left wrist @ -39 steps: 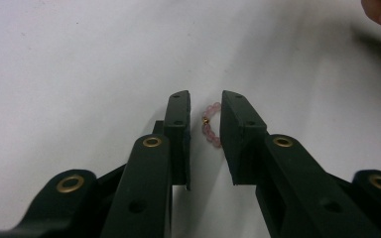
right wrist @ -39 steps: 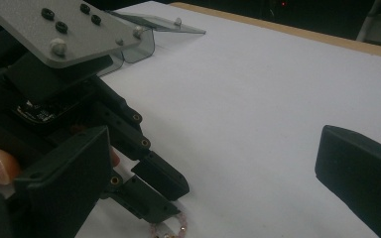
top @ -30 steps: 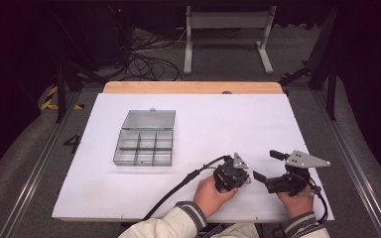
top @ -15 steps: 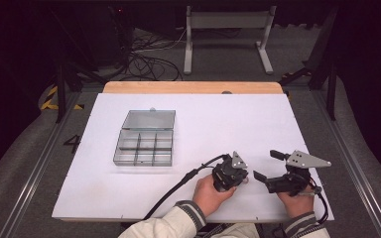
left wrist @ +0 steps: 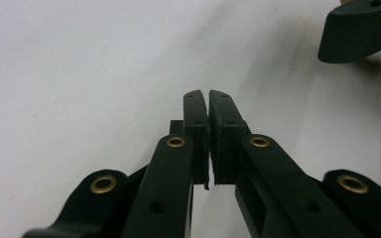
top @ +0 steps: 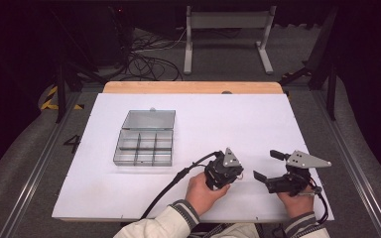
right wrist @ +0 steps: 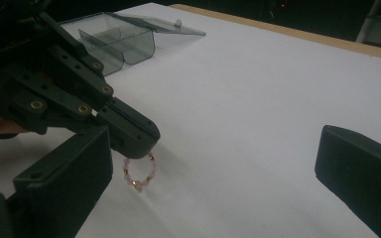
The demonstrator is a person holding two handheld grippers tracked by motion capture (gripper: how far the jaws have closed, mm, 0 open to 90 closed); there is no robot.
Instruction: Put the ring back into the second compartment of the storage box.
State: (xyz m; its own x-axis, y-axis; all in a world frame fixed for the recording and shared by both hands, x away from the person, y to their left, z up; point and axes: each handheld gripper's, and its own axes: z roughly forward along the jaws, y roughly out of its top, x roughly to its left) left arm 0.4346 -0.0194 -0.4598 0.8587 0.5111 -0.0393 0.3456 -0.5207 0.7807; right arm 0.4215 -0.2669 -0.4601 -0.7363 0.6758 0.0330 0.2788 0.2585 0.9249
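A small bracelet (right wrist: 139,173) of pink and gold beads hangs from the tips of my left gripper (right wrist: 138,143), whose jaws are shut on it. I cannot tell whether its lower end touches the white sheet. In the left gripper view the left gripper (left wrist: 208,95) has its jaws pressed together over bare white sheet, and the bracelet is hidden behind them. In the high view the left gripper (top: 237,174) is near the table's front edge. My right gripper (top: 268,165) is just to its right, jaws wide open and empty. The right gripper (right wrist: 213,183) looks at the bracelet.
A clear plastic compartment box (top: 144,147) lies with its lid folded back at the left middle of the white sheet (top: 238,124); it is also seen as the box (right wrist: 124,42). A wooden table edge (top: 193,88) runs along the back. Cables and a metal stand lie beyond.
My left gripper has lifted slightly and shifted a little, still shut. The right gripper has stayed put.
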